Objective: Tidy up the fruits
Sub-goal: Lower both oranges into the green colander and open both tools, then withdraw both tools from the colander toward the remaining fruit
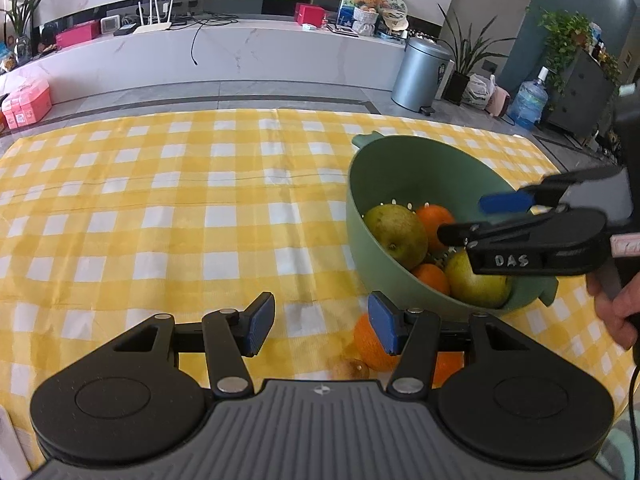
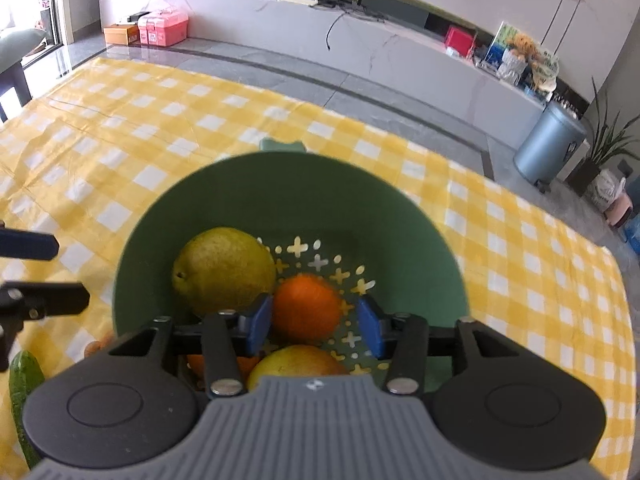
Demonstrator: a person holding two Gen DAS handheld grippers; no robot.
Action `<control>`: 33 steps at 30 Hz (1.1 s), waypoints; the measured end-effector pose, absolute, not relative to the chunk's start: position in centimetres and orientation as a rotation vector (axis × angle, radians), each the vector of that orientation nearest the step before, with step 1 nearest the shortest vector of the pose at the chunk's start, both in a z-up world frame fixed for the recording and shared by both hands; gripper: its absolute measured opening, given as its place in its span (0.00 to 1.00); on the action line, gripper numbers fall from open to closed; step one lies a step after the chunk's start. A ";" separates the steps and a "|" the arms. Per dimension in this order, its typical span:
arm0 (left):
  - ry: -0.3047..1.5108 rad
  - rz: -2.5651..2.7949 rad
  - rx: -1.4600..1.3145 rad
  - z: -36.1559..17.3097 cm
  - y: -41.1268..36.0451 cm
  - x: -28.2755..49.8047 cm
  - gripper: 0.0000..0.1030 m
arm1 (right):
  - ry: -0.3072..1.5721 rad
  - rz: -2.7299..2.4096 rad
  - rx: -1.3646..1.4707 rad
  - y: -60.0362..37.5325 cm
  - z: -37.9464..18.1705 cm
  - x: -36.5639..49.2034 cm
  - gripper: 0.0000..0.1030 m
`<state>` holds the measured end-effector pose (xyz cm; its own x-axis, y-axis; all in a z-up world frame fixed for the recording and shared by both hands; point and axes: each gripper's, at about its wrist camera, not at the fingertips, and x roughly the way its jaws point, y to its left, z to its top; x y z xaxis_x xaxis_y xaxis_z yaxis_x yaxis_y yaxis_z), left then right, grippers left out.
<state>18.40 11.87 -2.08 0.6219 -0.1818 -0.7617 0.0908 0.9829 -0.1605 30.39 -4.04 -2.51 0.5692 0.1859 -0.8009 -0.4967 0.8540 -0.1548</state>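
Two grippers, both open and holding nothing, by a green bowl of fruit.

Near the left gripper (image 1: 322, 326), an orange (image 1: 372, 348) on the yellow checked cloth (image 1: 160, 208) is half hidden behind one blue finger, beside a small brownish thing too hidden to name. Farther off, the right gripper (image 2: 316, 326) hangs over the bowl (image 2: 288, 184), covering part of its pears (image 2: 224, 270) and oranges (image 2: 306, 306).

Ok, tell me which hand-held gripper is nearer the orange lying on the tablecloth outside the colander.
Left. The left hand-held gripper is open right beside that orange; the right hand-held gripper is over the green colander, above the fruit inside.
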 end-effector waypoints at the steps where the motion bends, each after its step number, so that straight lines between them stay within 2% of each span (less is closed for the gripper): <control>1: 0.885 -0.160 -0.107 -2.0 11.8 18.3 0.61 | 0.864 0.411 -0.388 -4.2 -2.2 30.2 0.56; 5: 0.880 -0.186 -0.119 -1.6 11.7 17.6 0.61 | 0.824 0.413 -0.374 -4.8 -0.7 29.0 0.56; 12: 0.864 -0.220 -0.103 -0.7 11.3 16.3 0.61 | 0.742 0.410 -0.243 -6.9 1.2 25.0 0.62; 15: 0.858 -0.243 -0.099 -0.5 11.0 15.8 0.61 | 0.722 0.403 -0.124 -8.4 1.5 23.0 0.69; 22: 0.861 -0.324 -0.098 -0.7 10.4 14.4 0.61 | 0.634 0.355 0.021 -10.3 1.0 17.6 0.69; 29: 0.869 -0.400 -0.115 -1.7 10.0 13.5 0.61 | 0.563 0.317 -0.011 -10.3 -1.1 13.5 0.69; 33: 0.880 -0.402 -0.109 -2.4 9.6 13.4 0.61 | 0.582 0.322 -0.049 -10.1 -3.0 12.8 0.59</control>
